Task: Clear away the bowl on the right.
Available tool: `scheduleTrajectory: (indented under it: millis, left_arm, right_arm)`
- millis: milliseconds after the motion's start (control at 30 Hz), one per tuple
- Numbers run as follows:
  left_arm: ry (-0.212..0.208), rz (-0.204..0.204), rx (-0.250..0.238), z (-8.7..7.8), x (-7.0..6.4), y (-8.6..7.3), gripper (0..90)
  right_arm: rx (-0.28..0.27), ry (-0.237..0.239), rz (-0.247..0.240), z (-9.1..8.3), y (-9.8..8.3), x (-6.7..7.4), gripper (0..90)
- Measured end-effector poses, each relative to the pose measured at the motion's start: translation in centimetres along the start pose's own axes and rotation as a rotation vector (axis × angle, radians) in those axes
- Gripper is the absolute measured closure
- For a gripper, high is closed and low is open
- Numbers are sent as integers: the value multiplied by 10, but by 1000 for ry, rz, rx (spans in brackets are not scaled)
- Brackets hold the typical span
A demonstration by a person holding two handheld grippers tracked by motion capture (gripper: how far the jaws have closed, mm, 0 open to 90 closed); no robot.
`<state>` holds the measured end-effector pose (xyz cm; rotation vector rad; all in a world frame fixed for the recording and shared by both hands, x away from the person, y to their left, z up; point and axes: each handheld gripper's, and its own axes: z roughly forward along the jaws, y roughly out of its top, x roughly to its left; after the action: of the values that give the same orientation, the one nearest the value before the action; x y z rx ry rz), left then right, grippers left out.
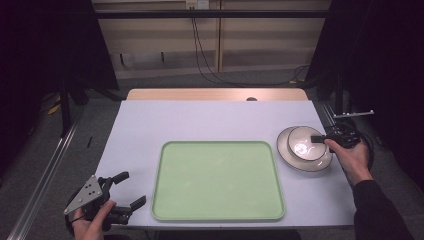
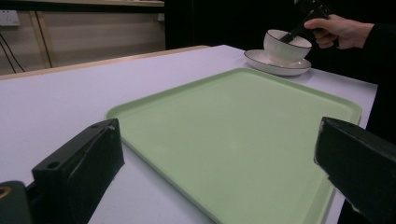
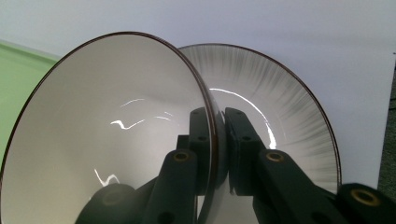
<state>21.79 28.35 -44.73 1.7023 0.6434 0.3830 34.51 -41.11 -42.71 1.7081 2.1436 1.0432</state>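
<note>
A white bowl [image 1: 305,142] [image 2: 286,45] [image 3: 107,130] with a dark rim stands on a white plate [image 1: 287,152] [image 2: 275,68] [image 3: 289,102] at the table's right side. My right gripper [image 1: 317,139] [image 3: 218,140] is shut on the bowl's rim, one jaw inside and one outside. A pale green tray [image 1: 217,180] [image 2: 233,126] lies empty in the middle of the table. My left gripper [image 1: 131,190] [image 2: 219,154] is open near the table's front left corner, aimed across the tray, with nothing between its jaws.
The table top [image 1: 200,120] is pale lilac, with a wooden strip [image 1: 215,94] along its far edge. Dark curtains hang at both sides and cables trail on the floor behind. A metal rail [image 1: 45,175] runs along the left.
</note>
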Motion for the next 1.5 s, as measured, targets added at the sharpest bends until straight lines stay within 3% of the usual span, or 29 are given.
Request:
scheduleTrajectory:
  millis: [200,900,1333,1433,1500]
  left_arm:
    - [0,-2,-2,0,0,0,13]
    - [0,-4,-2,-1,0,0,13]
    - [4,-14,-7,0,-1,0,13]
    - [3,-1,-1,0,0,0,13]
    - [5,-15,-8,0,-2,0,13]
  right_arm:
    - [-10,14,7,-6,0,1,820]
    - [-28,93,-67,-22,3,17,819]
    - [-20,154,-131,-20,11,40,818]
    - [-27,162,-137,-20,13,46,818]
    - [-28,165,-139,-20,14,47,818]
